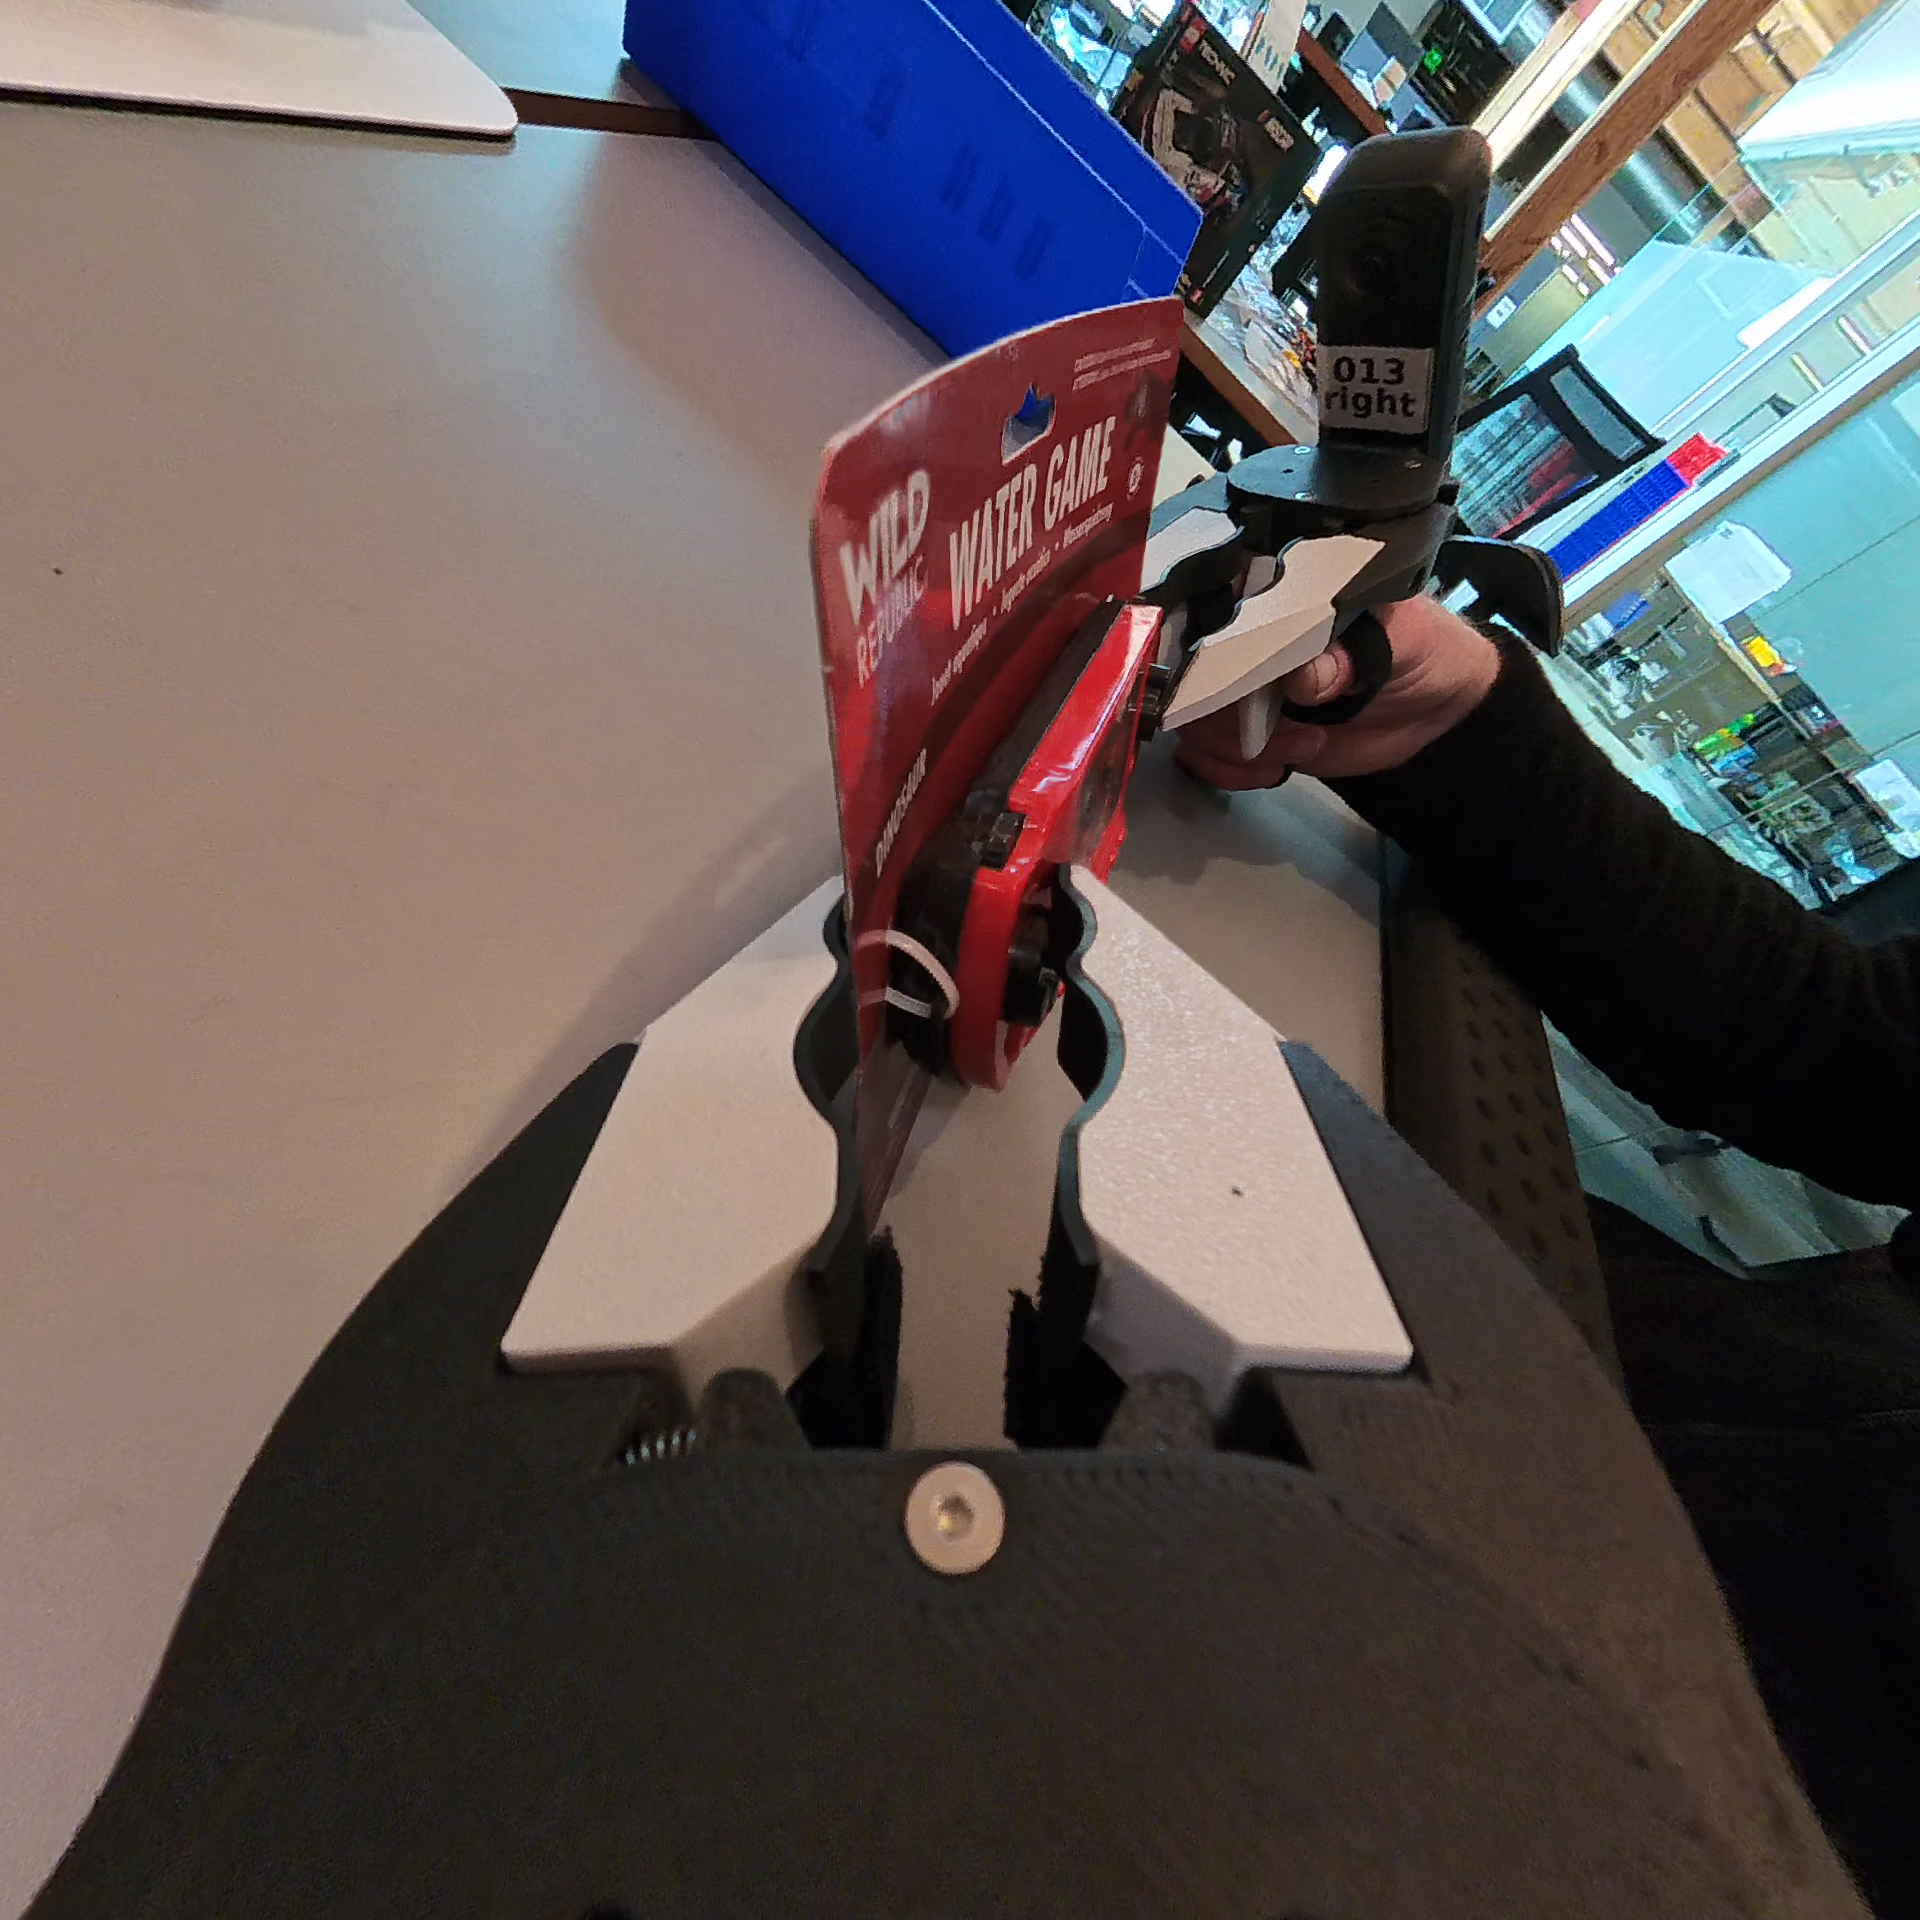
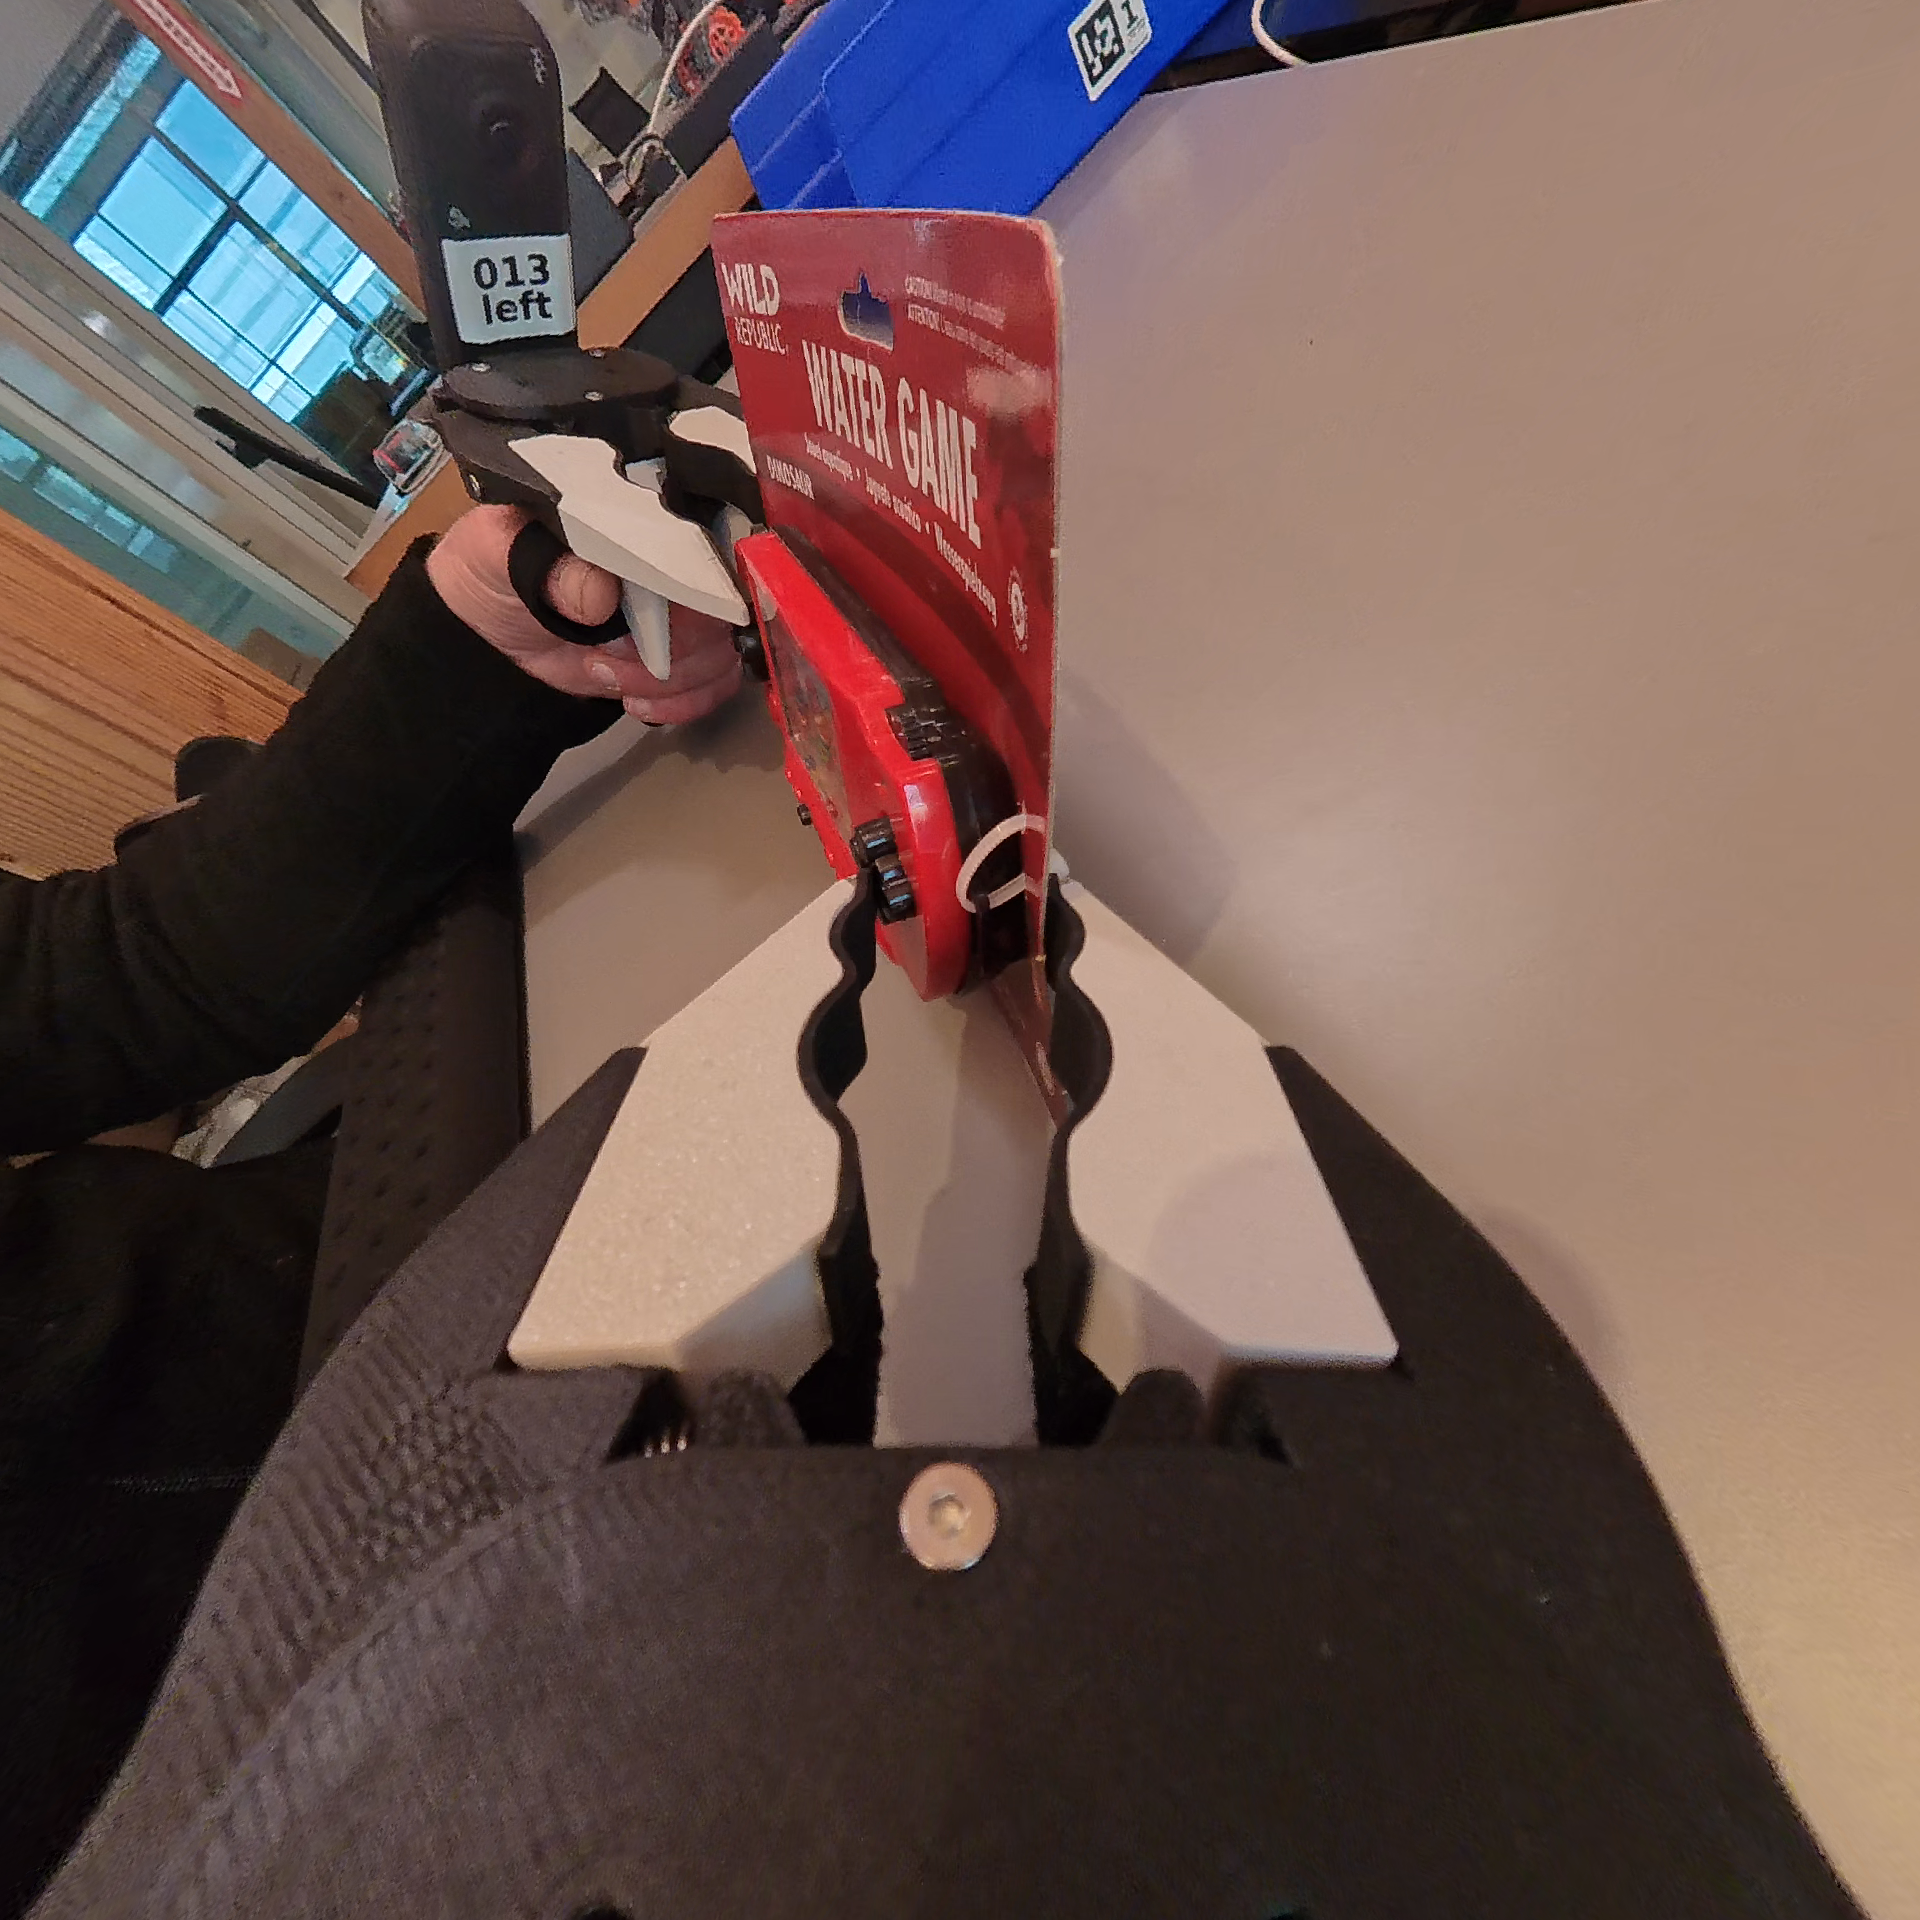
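Above the grey surface [image 1: 364, 675], one carded red toy game [image 1: 1049, 748], light, rigid plastic on bendable card, held upright at opposite ends, left gripper [image 1: 961, 956] and right gripper [image 2: 956, 925] each clamped across toy and card.

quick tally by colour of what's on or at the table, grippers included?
Red: 1, the carded toy game, clamped at opposite ends by both grippers.
Blue: 1, the bin at the far table edge.
Black and white: 2, left gripper and right gripper.
Total: 4
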